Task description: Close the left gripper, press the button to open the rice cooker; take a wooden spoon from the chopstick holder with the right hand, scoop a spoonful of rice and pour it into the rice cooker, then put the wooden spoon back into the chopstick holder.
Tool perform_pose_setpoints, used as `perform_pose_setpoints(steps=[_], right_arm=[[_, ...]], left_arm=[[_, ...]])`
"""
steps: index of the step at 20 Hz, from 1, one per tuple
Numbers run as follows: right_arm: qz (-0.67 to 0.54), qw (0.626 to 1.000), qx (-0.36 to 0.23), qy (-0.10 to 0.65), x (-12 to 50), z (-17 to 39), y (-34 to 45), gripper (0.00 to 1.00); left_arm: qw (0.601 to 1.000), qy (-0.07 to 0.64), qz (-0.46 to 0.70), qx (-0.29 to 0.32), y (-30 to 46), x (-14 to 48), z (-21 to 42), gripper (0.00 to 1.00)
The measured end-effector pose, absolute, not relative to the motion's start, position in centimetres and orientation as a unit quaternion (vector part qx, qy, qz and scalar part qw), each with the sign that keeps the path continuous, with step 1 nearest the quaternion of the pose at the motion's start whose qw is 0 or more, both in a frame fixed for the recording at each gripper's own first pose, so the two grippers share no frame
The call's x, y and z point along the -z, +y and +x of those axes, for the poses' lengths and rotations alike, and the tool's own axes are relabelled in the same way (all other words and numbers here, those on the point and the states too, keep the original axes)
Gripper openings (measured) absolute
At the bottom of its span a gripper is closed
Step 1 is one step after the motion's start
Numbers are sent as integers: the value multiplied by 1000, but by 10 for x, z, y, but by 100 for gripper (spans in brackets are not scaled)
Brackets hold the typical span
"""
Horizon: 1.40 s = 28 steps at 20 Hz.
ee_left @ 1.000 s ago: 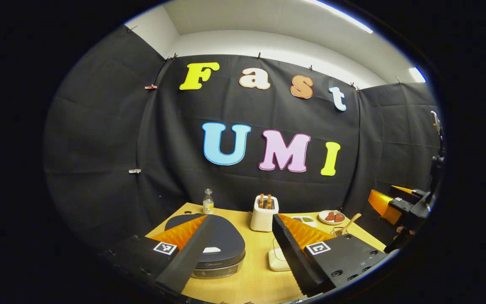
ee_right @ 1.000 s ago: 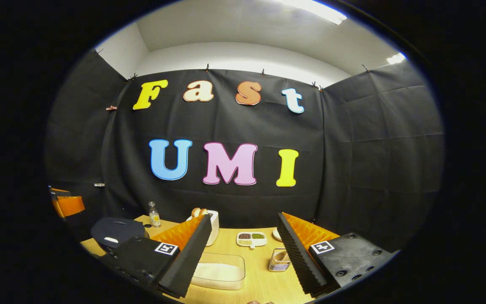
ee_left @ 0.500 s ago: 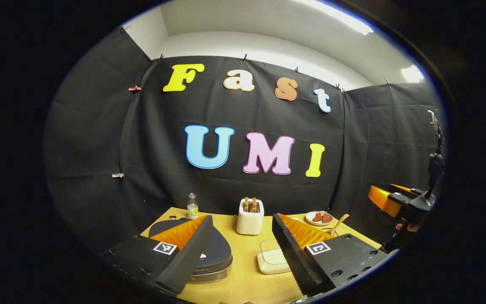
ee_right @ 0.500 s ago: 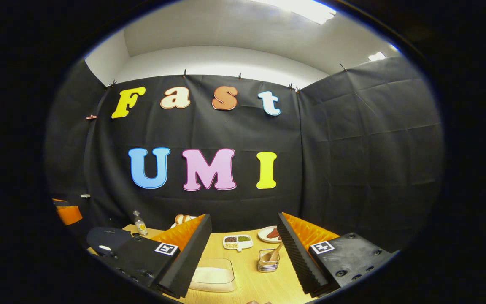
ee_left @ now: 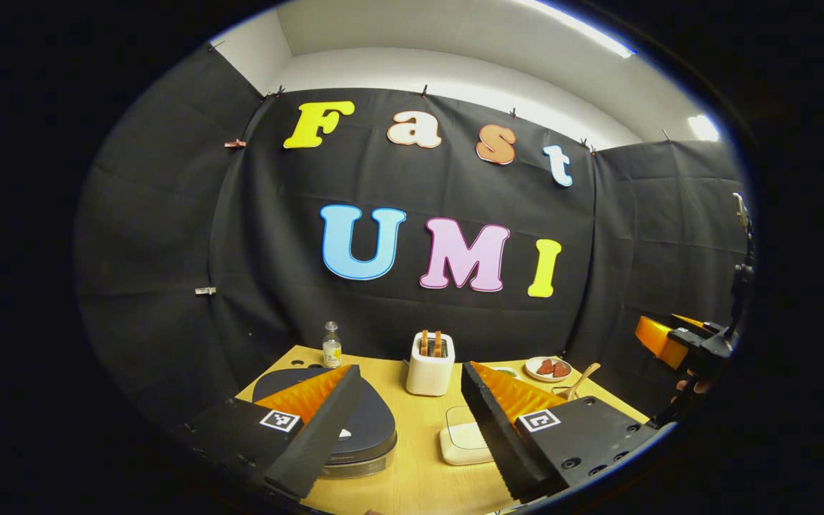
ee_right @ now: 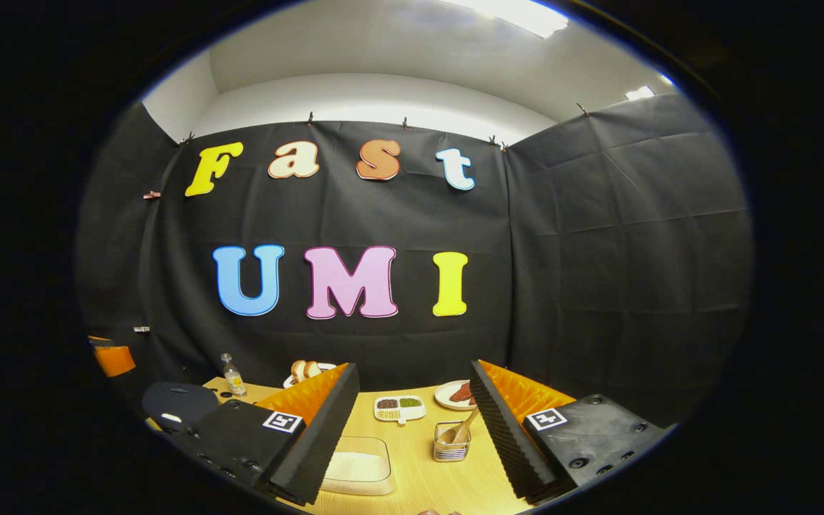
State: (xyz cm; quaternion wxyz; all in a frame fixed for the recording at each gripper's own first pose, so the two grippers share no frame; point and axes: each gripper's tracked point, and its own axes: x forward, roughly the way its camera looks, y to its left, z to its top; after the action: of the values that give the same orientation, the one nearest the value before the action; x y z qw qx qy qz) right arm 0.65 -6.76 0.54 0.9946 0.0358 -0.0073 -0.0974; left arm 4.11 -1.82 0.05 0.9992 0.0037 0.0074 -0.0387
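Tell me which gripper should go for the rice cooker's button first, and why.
Left. In the left gripper view the rice cooker, lid down, sits right beyond the left gripper, partly behind one of its open fingers. In the right gripper view it lies far off to the side, while the right gripper faces the chopstick holder.

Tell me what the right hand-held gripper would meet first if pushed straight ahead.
Probably the wire chopstick holder with the wooden spoon, just right of centre between the open right hand-held gripper fingers; the rice container sits left. Depth is uncertain.
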Motion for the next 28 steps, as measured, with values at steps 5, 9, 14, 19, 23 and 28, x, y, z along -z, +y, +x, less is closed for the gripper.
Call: perform_pose_setpoints(steps=[5, 9, 14, 19, 23, 28], right_arm=[[35, 996, 86, 14, 11, 26, -70, 98], [38, 997, 69, 27, 18, 43, -67, 98], [38, 997, 54, 39, 28, 54, -66, 98], [37, 997, 36, 53, 38, 62, -60, 98], [40, 997, 35, 55, 40, 67, -62, 98], [41, 996, 35, 65, 47, 69, -67, 98]], left_arm=[[999, 44, 8, 12, -2, 10, 57, 86], [994, 110, -25, -5, 19, 38, 73, 61], [985, 158, -51, -42, 47, 68, 85, 17], [978, 194, -56, -51, 68, 93, 102, 6], [967, 237, -71, -59, 77, 128, 116, 6], [958, 270, -82, -57, 75, 156, 125, 6]])
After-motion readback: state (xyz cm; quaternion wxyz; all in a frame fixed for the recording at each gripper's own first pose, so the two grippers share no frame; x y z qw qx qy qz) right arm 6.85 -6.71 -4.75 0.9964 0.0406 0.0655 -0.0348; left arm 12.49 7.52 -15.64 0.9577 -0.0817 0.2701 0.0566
